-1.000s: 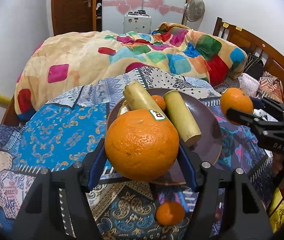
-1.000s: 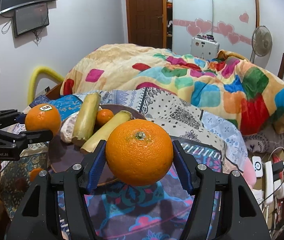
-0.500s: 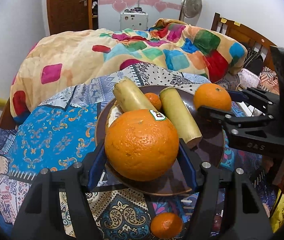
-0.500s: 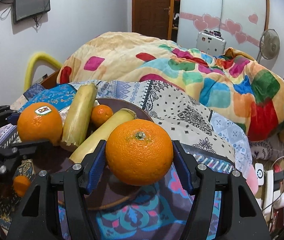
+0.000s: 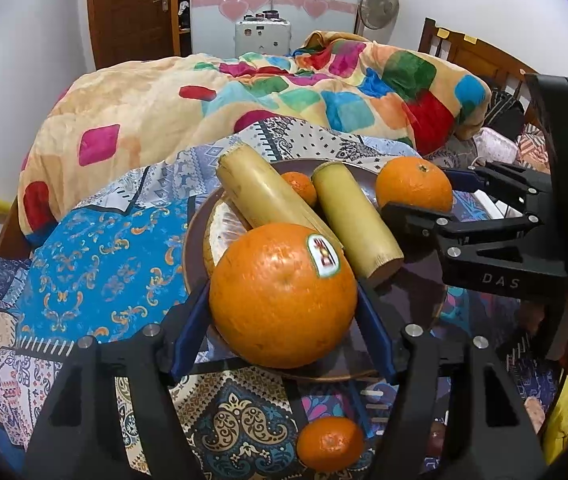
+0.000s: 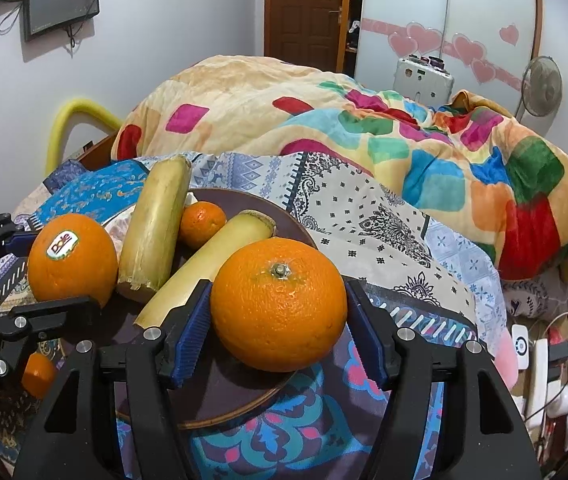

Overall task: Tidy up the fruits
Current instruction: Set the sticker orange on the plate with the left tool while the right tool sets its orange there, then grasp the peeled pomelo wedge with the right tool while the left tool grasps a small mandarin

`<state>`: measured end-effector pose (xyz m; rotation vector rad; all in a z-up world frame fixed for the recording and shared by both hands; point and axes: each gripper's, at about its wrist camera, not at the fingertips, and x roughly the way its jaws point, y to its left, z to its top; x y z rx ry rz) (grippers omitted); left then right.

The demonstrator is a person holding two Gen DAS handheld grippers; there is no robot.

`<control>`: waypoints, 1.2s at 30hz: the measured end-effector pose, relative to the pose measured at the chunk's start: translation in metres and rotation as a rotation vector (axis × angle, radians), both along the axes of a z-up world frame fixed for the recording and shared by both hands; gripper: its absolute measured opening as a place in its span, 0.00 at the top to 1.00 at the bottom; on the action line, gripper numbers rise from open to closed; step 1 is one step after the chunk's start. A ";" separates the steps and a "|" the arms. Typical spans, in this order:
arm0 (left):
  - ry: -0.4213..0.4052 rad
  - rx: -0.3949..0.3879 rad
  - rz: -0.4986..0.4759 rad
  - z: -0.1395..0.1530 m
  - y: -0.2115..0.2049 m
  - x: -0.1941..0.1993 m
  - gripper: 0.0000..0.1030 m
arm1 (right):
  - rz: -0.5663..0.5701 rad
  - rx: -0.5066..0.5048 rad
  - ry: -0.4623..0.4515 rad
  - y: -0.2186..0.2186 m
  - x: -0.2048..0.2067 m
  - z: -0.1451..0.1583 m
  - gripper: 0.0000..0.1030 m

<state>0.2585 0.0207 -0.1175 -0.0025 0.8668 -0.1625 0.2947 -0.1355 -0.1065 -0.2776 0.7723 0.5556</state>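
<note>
Patchwork cloth (image 5: pixel 96 264), perhaps a bed — both grippers' fingers (image 5: pixel 188 320) clamped on oranges (image 5: pixel 282 294).

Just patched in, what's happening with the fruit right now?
Each gripper is clamped on an orange above the brown plate. The left gripper holds the stickered orange over the plate's near edge; the right gripper holds the plain orange over its own side. Neither is set down yet. Two sugarcane pieces and a tangerine already lie on the plate. Another small tangerine sits on the cloth, off the plate.

Bright indoor light, sharp centre — fisheye-warped, dark-vignetted edges
</note>
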 end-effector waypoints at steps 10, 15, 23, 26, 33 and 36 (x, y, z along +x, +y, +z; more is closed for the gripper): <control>-0.045 -0.005 0.016 0.020 0.002 -0.014 0.32 | 0.011 -0.006 -0.030 -0.003 -0.017 0.009 0.35; -0.081 -0.007 0.036 0.037 0.006 -0.026 0.32 | 0.003 0.013 -0.077 -0.008 -0.035 0.029 0.35; -0.146 -0.002 0.041 0.067 0.002 -0.064 0.32 | -0.004 0.052 -0.159 -0.019 -0.075 0.065 0.35; -0.160 -0.004 0.043 0.074 0.001 -0.079 0.32 | -0.002 0.077 -0.169 -0.023 -0.090 0.074 0.33; -0.154 0.001 0.042 0.075 -0.004 -0.117 0.32 | 0.002 0.100 -0.181 -0.033 -0.129 0.079 0.33; -0.143 0.000 0.044 0.070 -0.004 -0.132 0.32 | 0.002 0.103 -0.171 -0.037 -0.143 0.074 0.33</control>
